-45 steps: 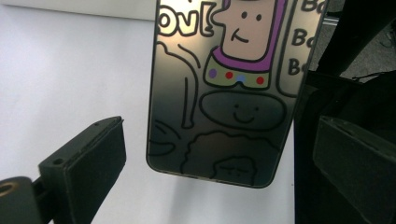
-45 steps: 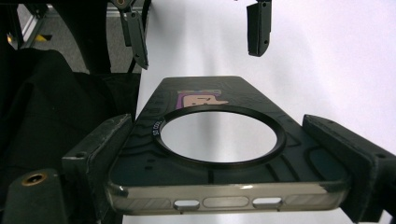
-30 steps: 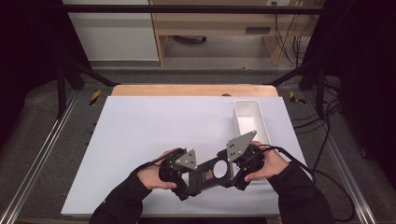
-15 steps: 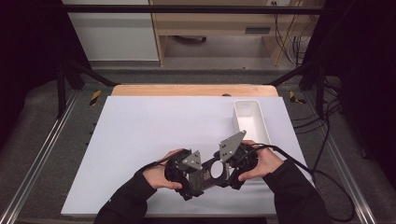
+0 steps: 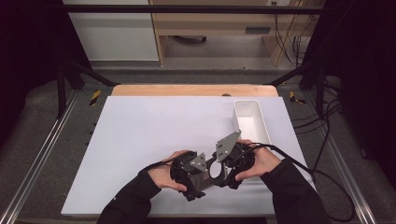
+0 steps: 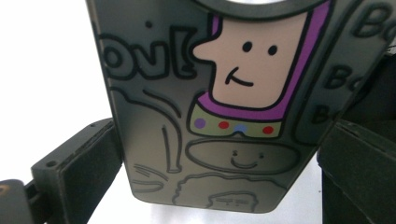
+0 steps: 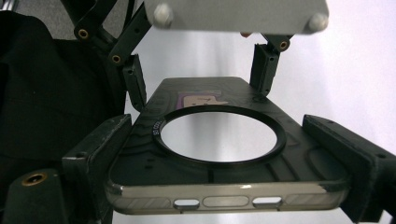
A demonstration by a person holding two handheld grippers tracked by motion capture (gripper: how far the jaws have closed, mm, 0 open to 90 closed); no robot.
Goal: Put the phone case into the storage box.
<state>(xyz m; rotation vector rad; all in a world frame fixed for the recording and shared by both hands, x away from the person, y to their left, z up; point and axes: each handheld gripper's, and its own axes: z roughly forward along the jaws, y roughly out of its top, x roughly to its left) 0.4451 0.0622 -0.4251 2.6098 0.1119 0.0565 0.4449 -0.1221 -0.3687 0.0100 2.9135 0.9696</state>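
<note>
A dark translucent phone case (image 5: 208, 176) with a round ring and a cartoon drawing hangs just above the white table's front middle. My left gripper (image 5: 198, 175) is shut on one end of it. In the left gripper view the case (image 6: 219, 107) fills the gap between both pads of the left gripper (image 6: 219, 158). My right gripper (image 5: 229, 165) is shut on the opposite end. In the right gripper view the case (image 7: 219, 184) lies flat between the jaws of the right gripper (image 7: 222, 135). The left gripper (image 7: 201, 77) clamps its far end there.
An empty white rectangular tray (image 5: 252, 120) stands at the right of the white table mat (image 5: 154, 135), just beyond my right hand. A wooden strip (image 5: 187, 90) edges the far side. Metal rails run along both sides of the table.
Both hands have drawn a little closer together around the case. The case itself stays at about the same spot near the table's front.
</note>
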